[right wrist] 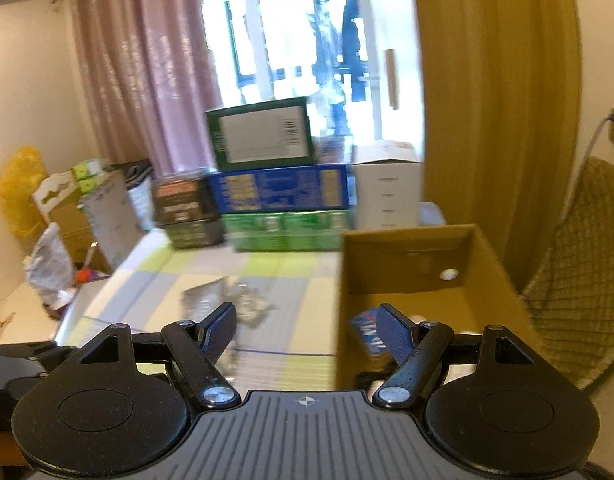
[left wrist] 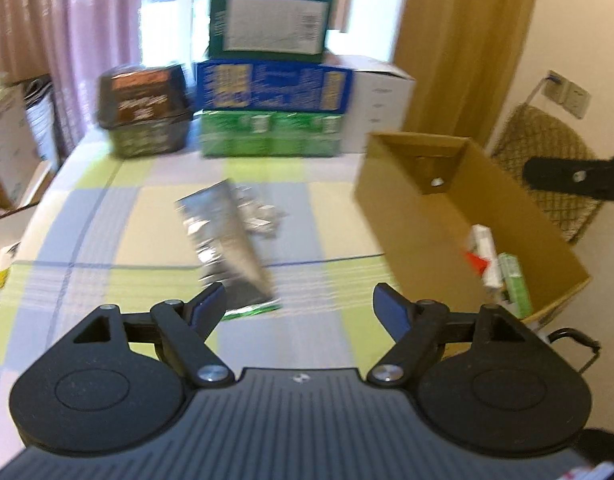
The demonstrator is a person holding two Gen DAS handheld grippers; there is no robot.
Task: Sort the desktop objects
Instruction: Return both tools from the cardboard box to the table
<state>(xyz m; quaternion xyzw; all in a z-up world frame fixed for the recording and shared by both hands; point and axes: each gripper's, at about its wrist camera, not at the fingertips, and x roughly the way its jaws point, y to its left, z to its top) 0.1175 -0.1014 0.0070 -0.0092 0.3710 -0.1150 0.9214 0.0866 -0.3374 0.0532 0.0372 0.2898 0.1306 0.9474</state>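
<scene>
Both tools inspected empty. The left gripper (left wrist: 301, 304) stands with jaws spread wide and nothing between them, poised above the checked tablecloth (left wrist: 147, 208); the right gripper (right wrist: 307, 322) is likewise spread and holds nothing, its right finger over the near part of the cardboard box (right wrist: 407, 268). The box sits at the right of the table and already contains items: a white and red pack (left wrist: 481, 256) and a green carton (left wrist: 515, 284) in the left view, a blue packet (right wrist: 367, 334) in the right view. Outstanding on the cloth: a silver foil pouch (left wrist: 227, 236) lying flat just ahead of the left fingers, with a small crumpled foil heap (left wrist: 261, 212) touching or just beside its far edge; blur prevents finer identification. Judged step: between placements, approach to the pouch. Next move calls for lowering the left tool and closing on a pouch edge, since the pouch lies flat and thin; then transfer to the box. Stacked cartons (left wrist: 273, 92) at the rear appear untouched.
</scene>
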